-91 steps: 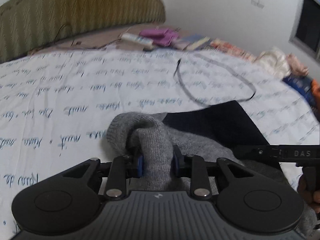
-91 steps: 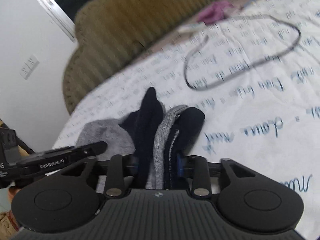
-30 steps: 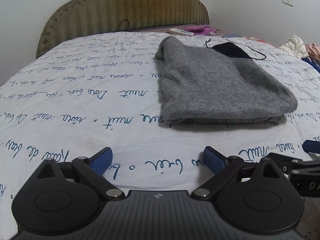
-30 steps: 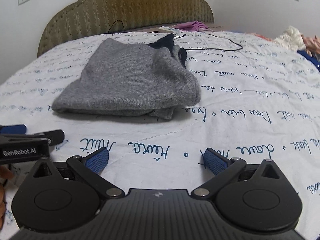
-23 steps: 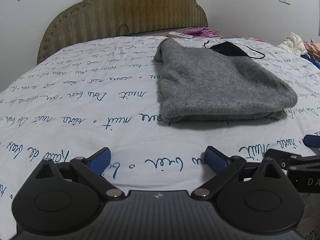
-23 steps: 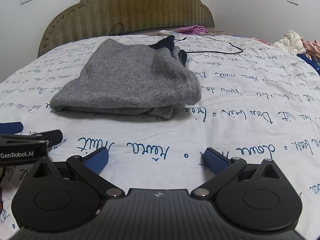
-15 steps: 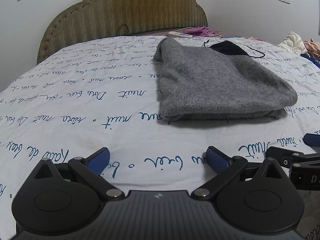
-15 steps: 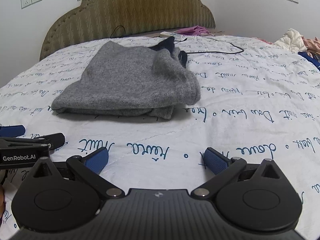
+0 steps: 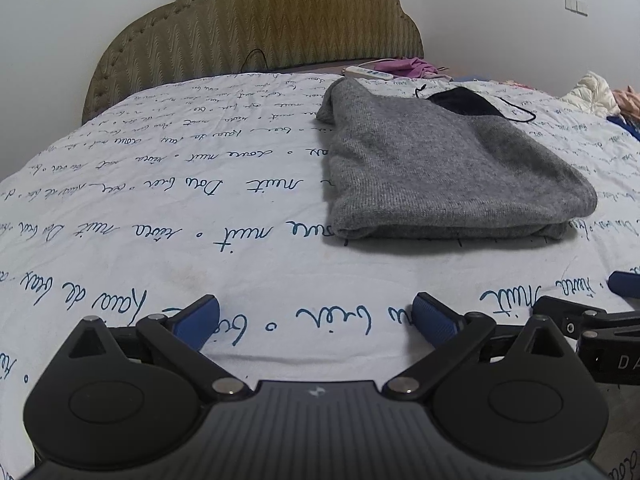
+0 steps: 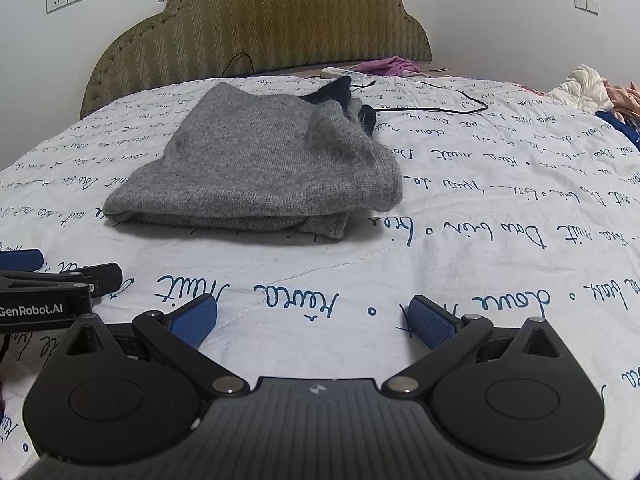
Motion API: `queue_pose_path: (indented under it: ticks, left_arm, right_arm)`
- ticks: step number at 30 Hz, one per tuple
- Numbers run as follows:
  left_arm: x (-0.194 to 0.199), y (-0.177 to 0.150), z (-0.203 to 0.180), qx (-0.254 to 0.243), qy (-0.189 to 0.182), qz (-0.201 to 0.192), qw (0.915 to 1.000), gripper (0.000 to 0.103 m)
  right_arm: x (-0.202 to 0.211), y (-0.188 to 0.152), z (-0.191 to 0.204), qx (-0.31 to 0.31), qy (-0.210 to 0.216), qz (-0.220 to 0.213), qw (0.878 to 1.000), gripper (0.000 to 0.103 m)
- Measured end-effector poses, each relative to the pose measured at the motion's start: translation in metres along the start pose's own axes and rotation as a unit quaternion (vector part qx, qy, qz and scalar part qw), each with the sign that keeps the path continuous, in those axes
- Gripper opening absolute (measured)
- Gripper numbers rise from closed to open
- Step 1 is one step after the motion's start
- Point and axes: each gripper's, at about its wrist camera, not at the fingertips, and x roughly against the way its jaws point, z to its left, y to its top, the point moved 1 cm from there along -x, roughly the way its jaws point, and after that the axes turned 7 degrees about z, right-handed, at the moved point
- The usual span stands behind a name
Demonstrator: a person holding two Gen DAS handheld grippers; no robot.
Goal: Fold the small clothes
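Observation:
A grey knit garment (image 9: 440,164) lies folded flat on the white bedsheet (image 9: 160,200), with a dark navy part (image 9: 460,100) showing at its far end. From the right wrist view the same grey garment (image 10: 264,164) sits ahead and to the left, its navy part (image 10: 340,88) bunched at the back. My left gripper (image 9: 316,316) is open, low over the sheet, well short of the garment, nothing between its blue pads. My right gripper (image 10: 312,316) is likewise open and holds nothing. Each gripper's tip shows at the edge of the other's view.
A padded olive headboard (image 9: 260,28) stands at the far end. A black cable (image 10: 440,104) loops on the sheet behind the garment. A white remote (image 9: 368,73) and purple cloth (image 9: 408,66) lie near the headboard. Loose clothes (image 10: 592,88) are piled at the right edge.
Three seconds ago both grippers were shut on the garment. They have since let go and drawn back toward the near edge; in the last second the scene has hardly shifted.

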Motion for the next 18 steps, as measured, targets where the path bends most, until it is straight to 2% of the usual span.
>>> queue_pose_path:
  ticks: [11,18]
  left_arm:
    - [0.0014,-0.0010,0.0006,0.003,0.005,-0.001,1.0000,0.103]
    - [0.0044,-0.0036,0.0011,0.005,0.010,-0.001,0.9999,0.103]
  right_arm:
    - [0.0033,-0.0011,-0.0019,-0.010,-0.012,-0.011,1.000,0.103]
    - [-0.0001,-0.0001,0.0029,0.002,-0.023,-0.003,1.000,0.103]
